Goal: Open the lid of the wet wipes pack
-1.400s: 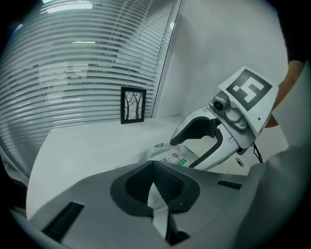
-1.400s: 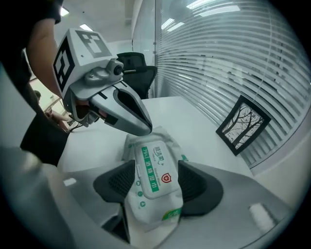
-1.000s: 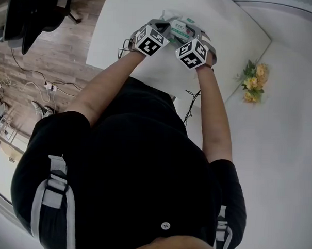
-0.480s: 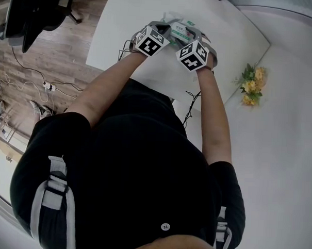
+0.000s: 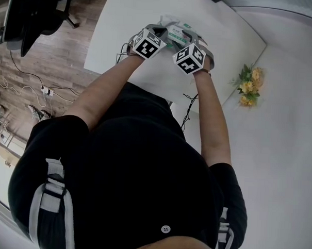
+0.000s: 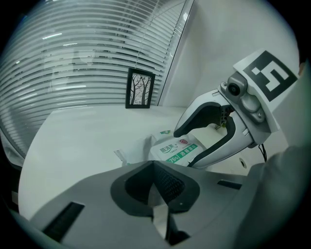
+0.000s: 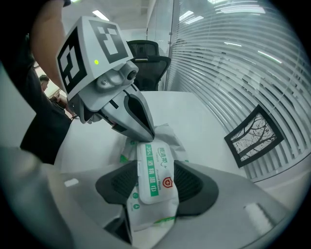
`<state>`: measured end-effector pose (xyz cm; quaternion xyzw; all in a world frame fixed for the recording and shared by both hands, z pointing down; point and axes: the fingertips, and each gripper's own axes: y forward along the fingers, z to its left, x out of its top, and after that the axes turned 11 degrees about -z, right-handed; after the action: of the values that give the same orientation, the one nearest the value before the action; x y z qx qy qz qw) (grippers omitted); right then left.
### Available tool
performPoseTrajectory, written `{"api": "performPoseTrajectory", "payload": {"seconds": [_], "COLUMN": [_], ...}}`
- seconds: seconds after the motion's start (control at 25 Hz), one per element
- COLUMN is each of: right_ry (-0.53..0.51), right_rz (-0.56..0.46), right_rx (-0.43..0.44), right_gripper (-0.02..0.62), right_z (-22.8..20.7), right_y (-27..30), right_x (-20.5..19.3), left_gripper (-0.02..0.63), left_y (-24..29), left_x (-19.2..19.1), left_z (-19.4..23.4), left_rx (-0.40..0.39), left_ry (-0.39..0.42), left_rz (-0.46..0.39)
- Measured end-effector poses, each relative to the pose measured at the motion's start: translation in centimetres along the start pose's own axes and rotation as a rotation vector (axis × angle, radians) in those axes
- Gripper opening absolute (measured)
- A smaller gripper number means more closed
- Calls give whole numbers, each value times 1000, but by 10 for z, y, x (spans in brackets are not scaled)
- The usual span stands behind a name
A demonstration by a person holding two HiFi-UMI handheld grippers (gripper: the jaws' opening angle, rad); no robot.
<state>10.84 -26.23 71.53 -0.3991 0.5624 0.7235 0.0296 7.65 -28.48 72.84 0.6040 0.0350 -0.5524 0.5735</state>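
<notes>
The left gripper [image 6: 156, 187] had its jaws together on a thin white fold of the wet wipes pack [image 7: 146, 214], pinching the wrapper at its far end. How much film was caught could not be made out, as the pads covered it. The right gripper [image 7: 154, 182] had just been closing its jaws with the pack between them, and the ribbed pads lay against the two long sides near the lid [image 7: 156, 165]. The lid was flat and shut. The pack's lower end dropped out of sight behind the right gripper's body.

On the lid, a green band read "75%" beside Chinese characters too small to read, with a red shield emblem below.

In the head view the two marker cubes [image 5: 147, 43] hid both sets of jaws, and only a corner of the pack showed, above the white table [image 5: 129, 22]. Yellow flowers [image 5: 248, 85] lay well apart to the right. A black picture frame [image 6: 140, 88] showing bare trees stood by the window blinds [image 6: 73, 58].
</notes>
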Motion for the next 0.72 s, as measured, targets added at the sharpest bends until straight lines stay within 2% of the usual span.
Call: {"api": "performPoseTrajectory", "payload": {"seconds": [0.72], "right_ry": [24], "right_rz": [-31], "right_rx": [-20], "right_gripper": [229], "right_z": [-7], "right_y": [-9], "right_x": [13], "left_gripper": [7], "left_y": [-1], "left_x": [0], "left_z": [1], "left_rx": [-10], "left_ry": [-21], "left_rz": [-19]}}
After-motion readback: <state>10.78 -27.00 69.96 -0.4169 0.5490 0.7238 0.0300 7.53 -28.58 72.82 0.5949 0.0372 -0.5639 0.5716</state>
